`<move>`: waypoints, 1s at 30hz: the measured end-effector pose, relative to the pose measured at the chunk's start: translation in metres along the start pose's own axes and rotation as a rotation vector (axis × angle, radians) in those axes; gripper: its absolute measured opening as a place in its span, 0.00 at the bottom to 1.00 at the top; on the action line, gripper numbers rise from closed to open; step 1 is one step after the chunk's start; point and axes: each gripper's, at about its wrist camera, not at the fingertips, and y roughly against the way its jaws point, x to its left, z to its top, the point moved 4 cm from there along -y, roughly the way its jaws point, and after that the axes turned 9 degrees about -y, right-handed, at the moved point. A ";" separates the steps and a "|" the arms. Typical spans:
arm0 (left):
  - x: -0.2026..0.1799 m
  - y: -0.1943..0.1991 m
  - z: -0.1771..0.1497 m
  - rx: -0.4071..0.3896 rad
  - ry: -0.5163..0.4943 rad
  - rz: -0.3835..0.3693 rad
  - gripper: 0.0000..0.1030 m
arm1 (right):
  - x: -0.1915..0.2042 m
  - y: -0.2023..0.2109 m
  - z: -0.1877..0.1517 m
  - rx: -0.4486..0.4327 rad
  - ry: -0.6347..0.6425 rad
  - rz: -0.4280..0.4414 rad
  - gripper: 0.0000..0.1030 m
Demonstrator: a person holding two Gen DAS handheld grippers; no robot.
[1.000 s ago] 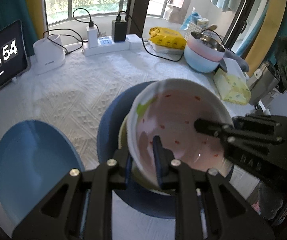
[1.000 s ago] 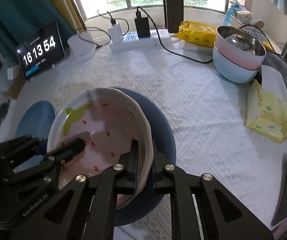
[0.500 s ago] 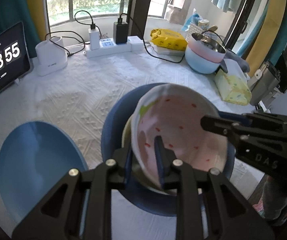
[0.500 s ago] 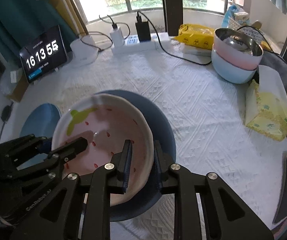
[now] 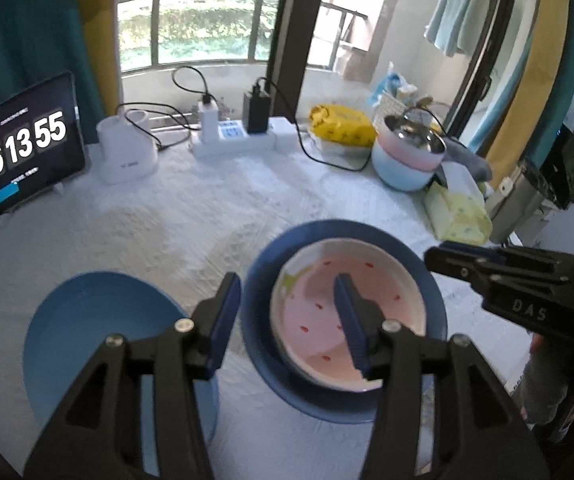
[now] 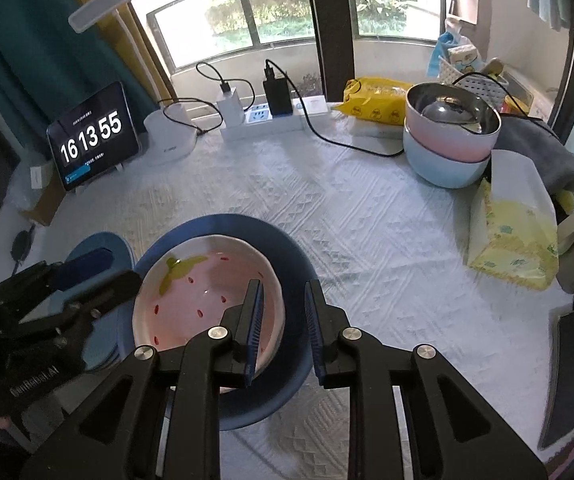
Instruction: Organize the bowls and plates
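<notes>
Left gripper is shown with jaws just opened wide, empty; right gripper narrowly parted, the bowl released. Previously gripped by both, the bowl is now set in the dark plate; a lighter plate lies at nine o'clock, unstacked.

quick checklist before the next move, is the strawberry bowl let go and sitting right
1. Strawberry bowl sits in the dark blue plate: ok.
2. Bowl level, not tipped: ok.
3. Left gripper off the rim, jaws just opened: ok.
4. Right gripper pads clear of the rim: ok, a gap shows either side.
5. Light blue plate unobstructed for pickup: ok.
6. Anything under the bowl: cannot tell.
</notes>
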 end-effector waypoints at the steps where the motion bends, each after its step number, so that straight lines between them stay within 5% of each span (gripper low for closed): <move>1: 0.003 0.001 0.001 -0.001 0.006 0.005 0.49 | -0.001 0.002 0.001 -0.005 0.000 0.000 0.22; 18: 0.042 -0.016 -0.025 0.063 0.103 -0.003 0.49 | -0.028 -0.007 -0.005 0.015 -0.038 0.046 0.31; 30: 0.031 -0.040 -0.037 0.143 0.035 0.044 0.49 | -0.037 -0.035 -0.017 0.077 -0.059 0.048 0.31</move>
